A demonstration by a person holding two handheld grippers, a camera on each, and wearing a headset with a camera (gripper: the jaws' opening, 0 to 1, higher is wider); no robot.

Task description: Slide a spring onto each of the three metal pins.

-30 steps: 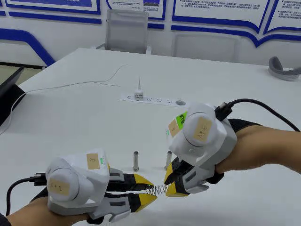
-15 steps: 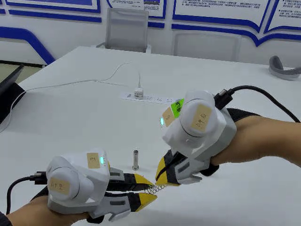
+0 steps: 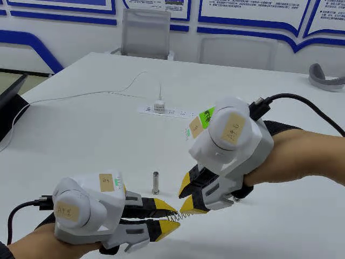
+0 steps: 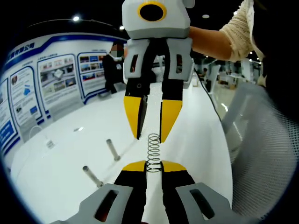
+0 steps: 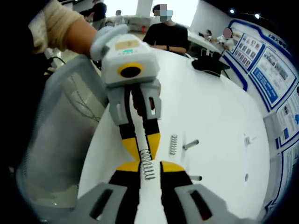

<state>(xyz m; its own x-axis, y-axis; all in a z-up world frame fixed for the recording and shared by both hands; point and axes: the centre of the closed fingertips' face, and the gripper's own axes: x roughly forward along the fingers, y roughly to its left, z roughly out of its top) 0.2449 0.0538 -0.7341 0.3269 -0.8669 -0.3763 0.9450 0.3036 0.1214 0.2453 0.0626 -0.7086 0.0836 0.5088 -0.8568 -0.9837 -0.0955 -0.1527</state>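
The jaws of my left gripper (image 3: 172, 216) are pressed together on the near end of a spring (image 4: 153, 148), a thin steel coil that sticks straight out past the yellow tips. The jaws of my right gripper (image 4: 152, 133) stand spread, one tip on either side of the coil's free end; I cannot tell whether either one touches it. The two grippers face each other nose to nose low over the white worktop (image 3: 81, 140), so each blocks the other's line forward. Just to the side stands a metal pin (image 4: 112, 149), a short, smooth, upright cylinder, with a second pin (image 4: 92, 176) near it. In the right gripper view a spare spring (image 5: 173, 143) lies flat on the worktop beside a pin. Farther back, well apart from the work, a white power strip (image 3: 172, 113) lies with a small plug in it and a thin cable (image 3: 81, 98) trailing off to the left. A grey mesh chair back (image 4: 266, 154) hangs close by the near edge (tight on that side). The surface is smooth, glossy and bare around the pins, with open room towards the far edge, where a grey chair (image 3: 145, 32) stands.
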